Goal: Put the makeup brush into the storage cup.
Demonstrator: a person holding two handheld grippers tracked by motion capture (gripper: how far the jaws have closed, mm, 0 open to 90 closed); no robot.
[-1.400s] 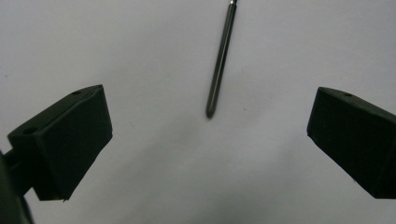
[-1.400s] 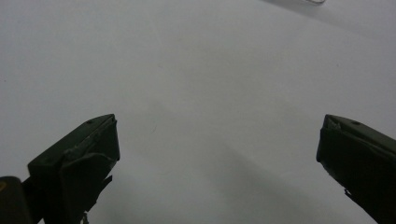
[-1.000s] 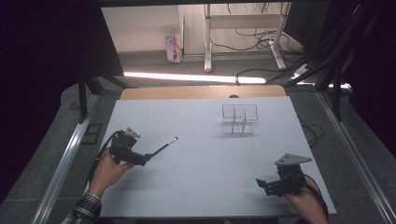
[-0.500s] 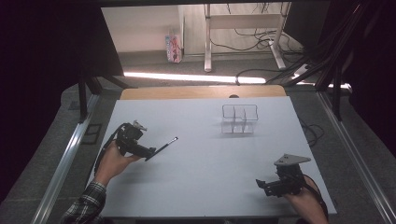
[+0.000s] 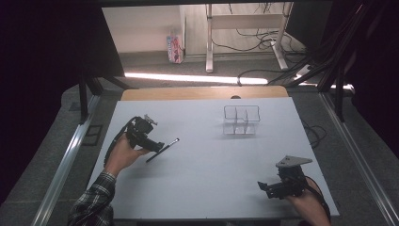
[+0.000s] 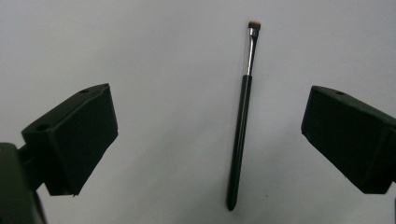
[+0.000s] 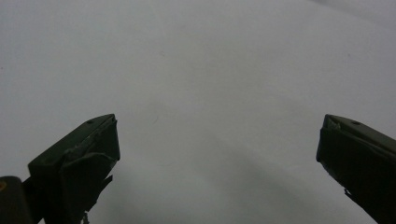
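A slim black makeup brush (image 5: 163, 150) with a silver ferrule lies flat on the white table (image 5: 202, 183), left of centre. In the left gripper view the brush (image 6: 241, 135) lies between the wide-apart jaws, bristles pointing away, touching neither. My left gripper (image 5: 157, 146) is open, right at the brush's near end. Down at the front right of the table, my right gripper (image 5: 261, 187) is open with nothing between its jaws, and in the right gripper view the gripper (image 7: 217, 158) hangs over bare table.
A clear divided organiser (image 5: 241, 120) stands at the back right of the table. A wooden strip (image 5: 202, 93) runs along the far edge. Beyond it are desk legs, cables and a small carton (image 5: 174, 48) on the floor.
My left gripper has moved forward and to the right, up to the brush's handle end. The brush and the right gripper have stayed put.
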